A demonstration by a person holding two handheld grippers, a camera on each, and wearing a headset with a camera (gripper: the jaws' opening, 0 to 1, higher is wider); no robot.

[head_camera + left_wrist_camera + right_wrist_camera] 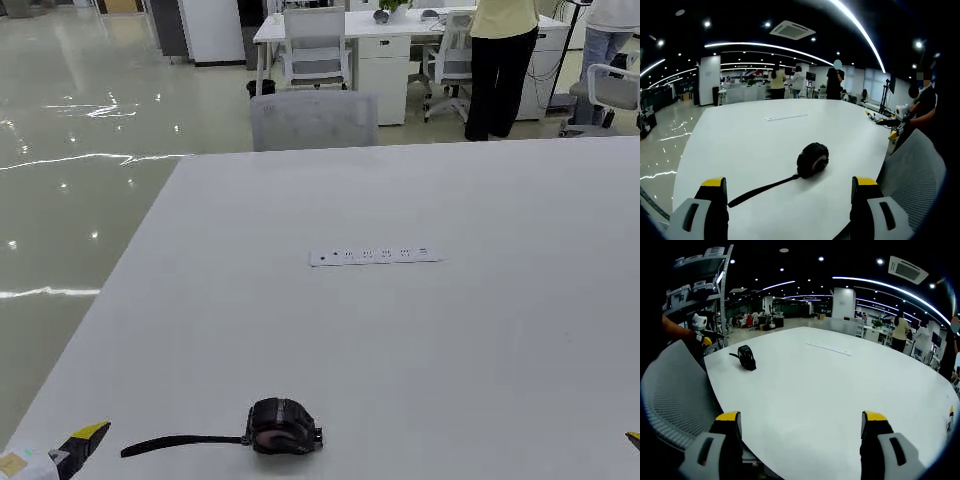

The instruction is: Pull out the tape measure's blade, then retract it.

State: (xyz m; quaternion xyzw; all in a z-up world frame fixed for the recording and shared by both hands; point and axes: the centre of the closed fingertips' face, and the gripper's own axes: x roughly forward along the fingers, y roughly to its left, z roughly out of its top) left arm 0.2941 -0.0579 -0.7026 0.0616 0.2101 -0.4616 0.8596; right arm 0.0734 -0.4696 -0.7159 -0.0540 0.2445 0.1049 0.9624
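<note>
Jaws apart and empty, the left gripper [790, 183] and right gripper [802, 416] flank a squat black hard-cased tape measure [283, 427] at the white tabletop's [420, 340] near edge, probably dense and rigid, best clamped across its flat sides.

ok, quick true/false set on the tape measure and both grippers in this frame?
1. The tape measure lies on the table, touched by neither gripper. True.
2. The left gripper is shut on the tape measure. False: its jaws stand open, short of it.
3. The right gripper is open. True.
4. The power strip touches the tape measure. False: it lies farther up the table, well apart.
</note>
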